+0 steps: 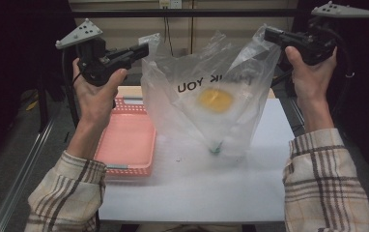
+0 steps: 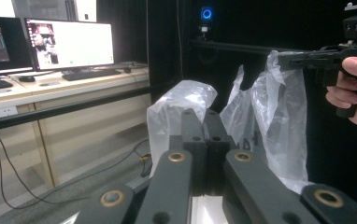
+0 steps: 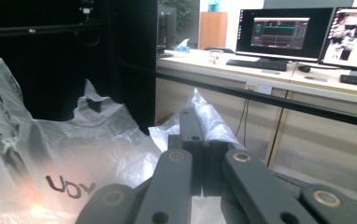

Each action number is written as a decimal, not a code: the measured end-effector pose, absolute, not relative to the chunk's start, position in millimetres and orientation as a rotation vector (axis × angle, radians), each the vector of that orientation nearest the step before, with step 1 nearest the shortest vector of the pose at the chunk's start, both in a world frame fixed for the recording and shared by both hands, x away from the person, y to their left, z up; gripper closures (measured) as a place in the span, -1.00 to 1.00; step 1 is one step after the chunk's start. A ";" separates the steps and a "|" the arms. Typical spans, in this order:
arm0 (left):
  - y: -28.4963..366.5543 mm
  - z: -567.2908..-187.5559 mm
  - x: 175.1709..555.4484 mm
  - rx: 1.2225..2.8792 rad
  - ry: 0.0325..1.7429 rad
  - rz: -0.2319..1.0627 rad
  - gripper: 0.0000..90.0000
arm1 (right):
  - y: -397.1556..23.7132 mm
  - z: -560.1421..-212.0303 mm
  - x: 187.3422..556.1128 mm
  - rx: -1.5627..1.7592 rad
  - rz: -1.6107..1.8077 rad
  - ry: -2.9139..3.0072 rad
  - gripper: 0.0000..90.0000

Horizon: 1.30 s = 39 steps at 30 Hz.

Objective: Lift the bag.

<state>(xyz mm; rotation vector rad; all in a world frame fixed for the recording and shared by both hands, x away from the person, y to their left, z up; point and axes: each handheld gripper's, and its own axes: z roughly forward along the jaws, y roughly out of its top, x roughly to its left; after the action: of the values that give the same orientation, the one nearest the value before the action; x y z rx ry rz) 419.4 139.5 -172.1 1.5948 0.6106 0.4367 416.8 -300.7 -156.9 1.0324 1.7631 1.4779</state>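
Observation:
A clear plastic bag point(image 1: 206, 96) printed with black letters hangs stretched between both grippers above the white table point(image 1: 197, 188). Something yellow-orange point(image 1: 215, 100) shows through its middle, and a small green bit point(image 1: 215, 149) lies at its bottom tip. My left gripper point(image 1: 143, 50) is shut on the bag's left handle point(image 2: 181, 100). On the other side my right gripper point(image 1: 268, 34) is shut on the right handle point(image 3: 204, 116). In the left gripper view the other hand and its gripper point(image 2: 307, 60) pinch the far handle.
A pink plastic basket tray point(image 1: 127, 140) lies on the table's left part, under my left forearm. Behind the table run a dark rail and a desk with monitors point(image 2: 69, 44) and keyboards. A metal frame rail point(image 1: 23, 164) runs along the floor at left.

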 end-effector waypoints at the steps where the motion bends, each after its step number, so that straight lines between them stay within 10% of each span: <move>1: 139.1 -175.8 420.6 1.605 0.611 0.434 1.00 | -300.7 -162.4 417.3 1.039 1.475 1.767 1.00; 36: 124.4 -291.4 482.1 1.774 0.853 0.384 1.00 | -324.9 -303.8 440.6 1.304 1.150 1.908 1.00; 39: 124.8 -298.5 485.6 1.763 0.865 0.341 1.00 | -324.0 -303.9 435.7 1.292 1.189 1.905 0.78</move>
<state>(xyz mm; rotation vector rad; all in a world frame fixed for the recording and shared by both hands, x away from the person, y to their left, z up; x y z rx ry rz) 485.6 124.8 -298.5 1.7631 0.8648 0.3411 435.7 -324.0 -303.9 1.2915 1.9055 1.1890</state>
